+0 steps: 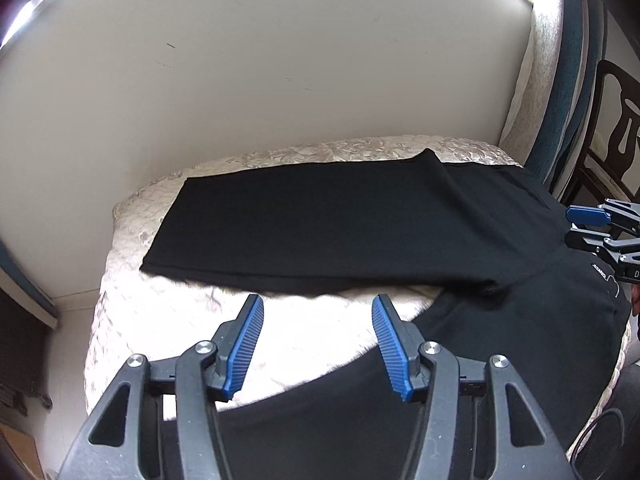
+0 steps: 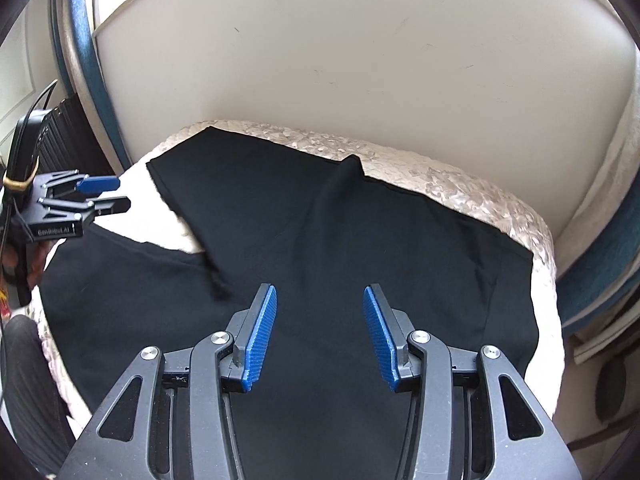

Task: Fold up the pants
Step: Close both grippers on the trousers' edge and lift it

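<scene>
Black pants spread flat on cream bed, one leg along its far edge, left gripper and right gripper above near edge, fingers released, grasping nothing.

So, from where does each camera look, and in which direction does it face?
Left wrist: sits on the left tongs, faces down over the black pants on the bed; the right tongs show at its right edge.
Right wrist: sits on the right tongs, above the pants' wide part; the left tongs and a hand show at left.
Shared: pants, bed, pale headboard.
</scene>
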The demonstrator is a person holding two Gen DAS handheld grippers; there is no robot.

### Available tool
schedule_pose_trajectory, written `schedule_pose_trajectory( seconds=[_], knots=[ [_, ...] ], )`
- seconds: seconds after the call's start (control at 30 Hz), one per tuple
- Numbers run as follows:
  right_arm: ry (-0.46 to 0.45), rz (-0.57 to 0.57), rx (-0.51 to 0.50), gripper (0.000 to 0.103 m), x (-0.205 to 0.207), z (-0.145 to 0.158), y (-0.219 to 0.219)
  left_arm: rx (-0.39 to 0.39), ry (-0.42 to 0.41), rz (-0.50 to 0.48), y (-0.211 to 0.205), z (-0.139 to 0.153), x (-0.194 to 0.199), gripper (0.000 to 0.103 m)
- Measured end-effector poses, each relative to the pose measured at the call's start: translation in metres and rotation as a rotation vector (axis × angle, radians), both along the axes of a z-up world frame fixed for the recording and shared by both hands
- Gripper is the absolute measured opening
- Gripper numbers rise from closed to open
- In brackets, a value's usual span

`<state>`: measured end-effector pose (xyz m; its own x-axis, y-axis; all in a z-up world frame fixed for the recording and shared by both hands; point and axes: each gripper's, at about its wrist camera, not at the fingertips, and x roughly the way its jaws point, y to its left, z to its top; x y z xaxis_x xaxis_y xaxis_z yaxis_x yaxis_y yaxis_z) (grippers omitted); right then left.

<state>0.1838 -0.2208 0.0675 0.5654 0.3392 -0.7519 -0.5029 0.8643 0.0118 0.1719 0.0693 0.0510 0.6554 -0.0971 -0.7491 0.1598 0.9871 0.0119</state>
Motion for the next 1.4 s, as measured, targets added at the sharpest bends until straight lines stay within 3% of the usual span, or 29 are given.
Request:
schedule_pose_trajectory(
  seconds=[0.33, 0.93, 1.07, 1.13, 1.27, 1.33, 1.4],
  knots=[
    [0.010, 0.059, -0.036, 0.047, 0.066, -0.011, 0.003, -0.022, 0.028, -0.042, 0.021, -0.006, 0.080, 0.059],
    [0.116, 0.199, -0.096, 0.057, 0.190, -0.057, -0.002, 0.063, 0.090, -0.199, 0.032, -0.046, 0.223, 0.060],
    [0.125, 0.255, -0.073, 0.061, 0.203, -0.061, -0.004, 0.094, 0.119, -0.257, 0.032, -0.059, 0.238, 0.066],
    [0.149, 0.275, -0.058, 0.062, 0.208, -0.065, -0.006, 0.080, 0.131, -0.277, 0.035, -0.062, 0.242, 0.072],
    [0.174, 0.298, -0.052, 0.062, 0.209, -0.067, -0.004, 0.054, 0.146, -0.325, 0.044, -0.068, 0.240, 0.073],
    [0.173, 0.307, -0.069, 0.057, 0.204, -0.066, -0.002, 0.081, 0.130, -0.323, 0.041, -0.072, 0.234, 0.073],
    [0.167, 0.313, -0.081, 0.044, 0.203, -0.066, 0.001, 0.101, 0.114, -0.322, 0.039, -0.072, 0.230, 0.068]
  ],
)
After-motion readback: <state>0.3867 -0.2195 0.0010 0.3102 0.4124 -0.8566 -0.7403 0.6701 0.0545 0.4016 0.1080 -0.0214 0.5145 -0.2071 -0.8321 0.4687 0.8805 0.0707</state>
